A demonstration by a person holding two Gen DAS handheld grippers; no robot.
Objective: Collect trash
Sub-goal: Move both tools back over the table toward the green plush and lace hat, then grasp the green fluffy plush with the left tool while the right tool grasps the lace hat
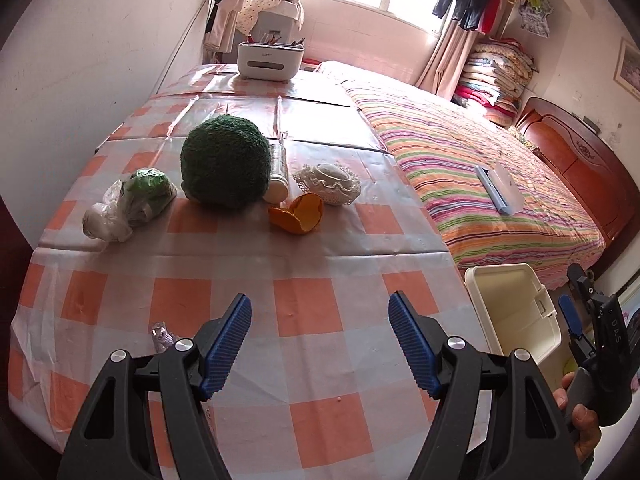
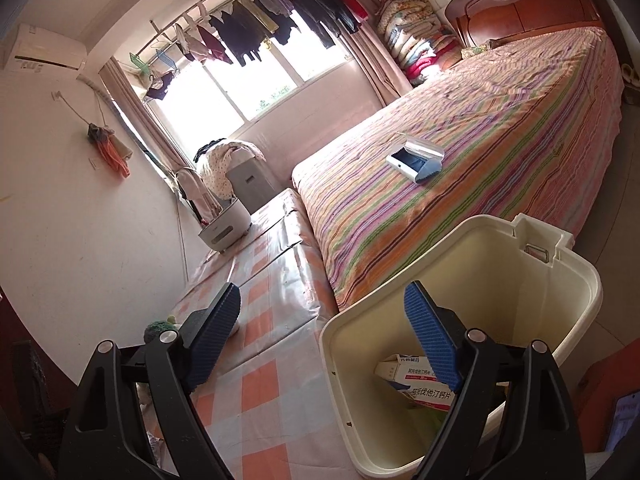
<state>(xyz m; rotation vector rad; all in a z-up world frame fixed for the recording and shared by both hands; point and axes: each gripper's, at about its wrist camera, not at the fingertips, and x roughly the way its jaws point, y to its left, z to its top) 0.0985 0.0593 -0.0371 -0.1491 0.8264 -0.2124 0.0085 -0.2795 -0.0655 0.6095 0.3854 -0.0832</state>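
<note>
Lying at the centre of the left wrist view, the orange peel (image 1: 297, 213) sits on the checked tablecloth (image 1: 304, 320), just in front of a white lace doily (image 1: 328, 184) and near a big green knitted ball (image 1: 225, 162). It looks like a light, curled, fairly stiff shell that should crush little; its upturned rim seems the best place to pinch. At centre left a crumpled plastic bag (image 1: 128, 204) with green inside looks soft and slippery, so a bunched fold would hold better than a flat face. A small shiny wrapper (image 1: 161, 334) lies at lower left, just beside the left gripper (image 1: 320, 344); being thin and flat, it would likely need the fingertips pressed down to the cloth.

The left gripper is spread wide with nothing between its pads, hovering over bare cloth. The right gripper (image 2: 322, 344) is likewise parted and empty, its jaws widening a touch, poised above the cream bin (image 2: 576, 276) at the lower right of its view, where medicine boxes (image 2: 416, 380) already lie.

The cloth between the gripper and the trash is free of clutter, giving a clear approach. The table's right edge drops toward the bin and the striped bed (image 1: 500, 184), so a carry to the right has open room; the wall closes in the left side.
</note>
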